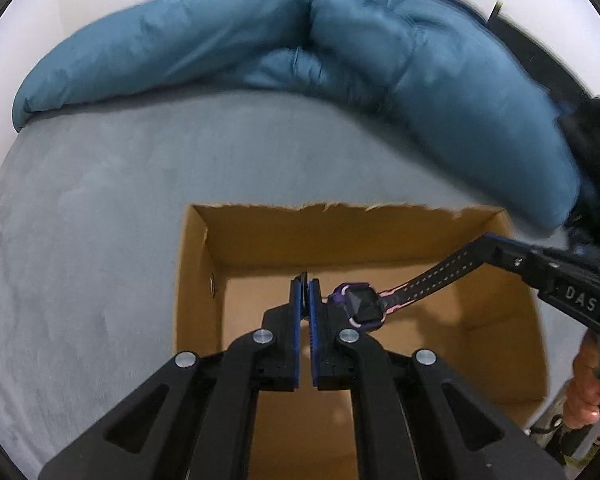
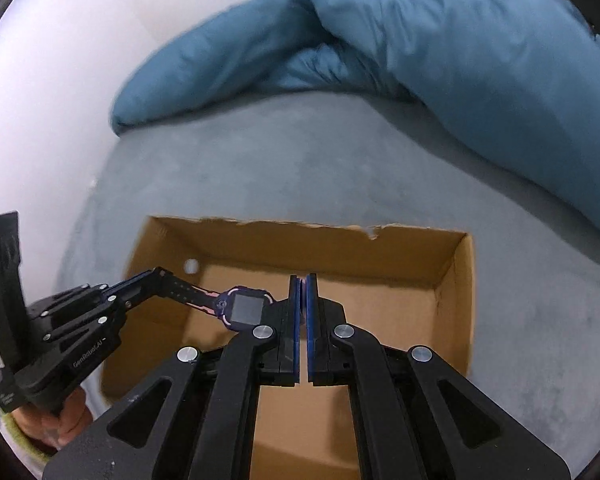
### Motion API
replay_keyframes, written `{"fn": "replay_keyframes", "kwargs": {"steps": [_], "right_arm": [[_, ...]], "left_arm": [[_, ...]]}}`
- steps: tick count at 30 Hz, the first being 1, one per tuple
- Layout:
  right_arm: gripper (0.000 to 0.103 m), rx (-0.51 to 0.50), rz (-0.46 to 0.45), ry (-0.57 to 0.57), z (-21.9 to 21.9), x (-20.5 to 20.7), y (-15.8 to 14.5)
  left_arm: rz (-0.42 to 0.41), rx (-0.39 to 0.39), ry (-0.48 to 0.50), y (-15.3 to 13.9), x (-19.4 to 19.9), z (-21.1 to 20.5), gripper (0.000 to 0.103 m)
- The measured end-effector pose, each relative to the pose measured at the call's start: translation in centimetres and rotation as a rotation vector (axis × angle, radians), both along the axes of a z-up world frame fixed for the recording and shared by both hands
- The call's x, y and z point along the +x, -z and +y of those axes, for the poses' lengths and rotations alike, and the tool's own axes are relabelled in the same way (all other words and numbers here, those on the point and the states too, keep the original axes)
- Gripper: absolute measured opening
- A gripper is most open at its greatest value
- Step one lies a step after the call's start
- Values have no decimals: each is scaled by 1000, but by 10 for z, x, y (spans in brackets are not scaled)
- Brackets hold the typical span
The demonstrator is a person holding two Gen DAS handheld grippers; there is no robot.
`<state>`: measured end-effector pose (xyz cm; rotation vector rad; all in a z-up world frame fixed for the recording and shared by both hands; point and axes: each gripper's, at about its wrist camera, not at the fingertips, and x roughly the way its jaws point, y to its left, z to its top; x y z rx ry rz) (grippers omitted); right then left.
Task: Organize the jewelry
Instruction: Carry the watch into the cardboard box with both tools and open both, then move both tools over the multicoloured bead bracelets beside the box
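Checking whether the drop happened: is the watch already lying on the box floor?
No, the watch hangs above the cardboard box, one strap end in each gripper.

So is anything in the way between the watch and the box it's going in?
Nothing visible. The watch hangs by its strap ends between the left gripper and the right gripper, right above the cardboard box, whose visible floor looks bare.

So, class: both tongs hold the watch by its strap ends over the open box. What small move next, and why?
Probably lower the watch into the box: left tongs and right tongs each pinch a strap end, and it hangs above the box floor.
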<state>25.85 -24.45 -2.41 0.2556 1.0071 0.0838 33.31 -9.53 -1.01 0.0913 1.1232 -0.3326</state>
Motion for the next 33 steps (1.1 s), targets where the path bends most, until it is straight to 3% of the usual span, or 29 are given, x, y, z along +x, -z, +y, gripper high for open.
{"fn": "replay_keyframes", "kwargs": {"steps": [3,7,12,17,25,27,33], "right_arm": [[1,-47,44,3,1,10,16],[7,-77,85,12,-1,9,26],[23,-152,36,25,-4,0,15],[28,-150,-34,28,-6,-24,-4],[40,-168,-282,-10,12,-128,-57],[41,-171,-322,-27,17,-151,-60],[41,-163,-383,-60,35,-216,-44]], "left_arm": [[11,82,10,14,11,-9,3],[10,75,10,12,9,-5,4],[-46,82,16,-2,-5,-2,13],[-151,63,20,-34,-40,13,26],[-365,-24,9,-84,-139,70,53],[-404,-34,3,-89,-164,85,59],[-440,-66,-10,-78,-219,116,65]]}}
